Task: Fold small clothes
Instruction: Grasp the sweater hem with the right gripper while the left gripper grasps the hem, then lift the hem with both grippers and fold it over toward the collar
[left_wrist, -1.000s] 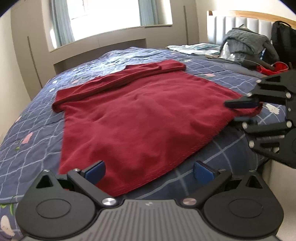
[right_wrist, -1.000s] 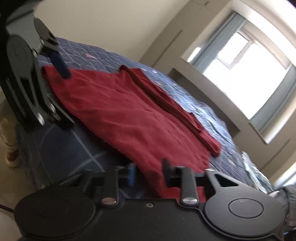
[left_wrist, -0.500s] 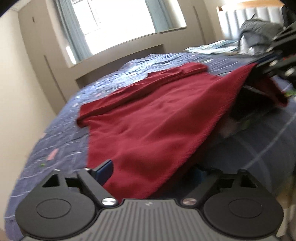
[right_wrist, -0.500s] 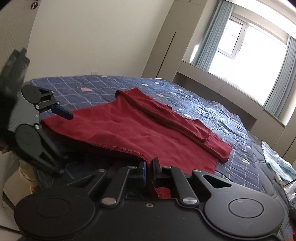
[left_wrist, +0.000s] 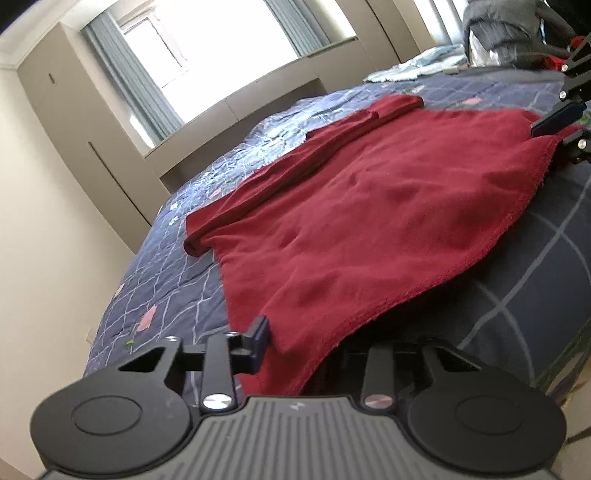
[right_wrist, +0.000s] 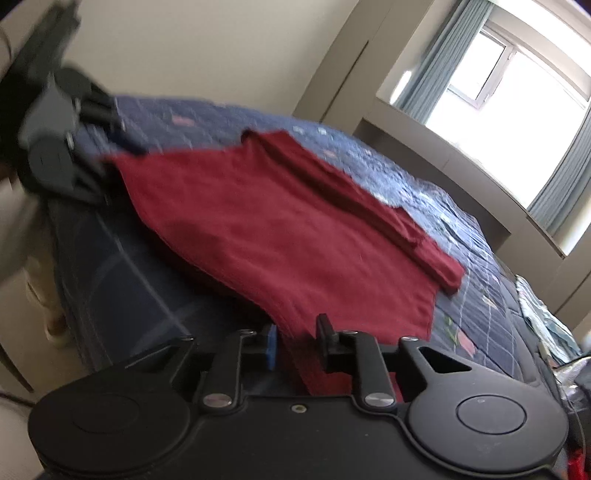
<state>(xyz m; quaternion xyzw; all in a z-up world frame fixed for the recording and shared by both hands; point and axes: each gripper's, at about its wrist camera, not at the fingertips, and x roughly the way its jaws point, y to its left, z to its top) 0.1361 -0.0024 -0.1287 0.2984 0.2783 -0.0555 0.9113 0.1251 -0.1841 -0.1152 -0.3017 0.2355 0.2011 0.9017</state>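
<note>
I see garment (left_wrist: 369, 206) flat on bed (left_wrist: 173, 280), near hem overhanging bed's near edge. Folded sleeve along garment's far side. My left gripper (left_wrist: 295, 343) at near-left corner, right gripper (right_wrist: 295, 341) at near-right corner. Clothes pile (left_wrist: 495, 26) far right, possibly against headboard.

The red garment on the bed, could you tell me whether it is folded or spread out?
Mostly spread: the red garment lies flat across the blue quilt, with only its far edge folded over into a narrow band.
</note>
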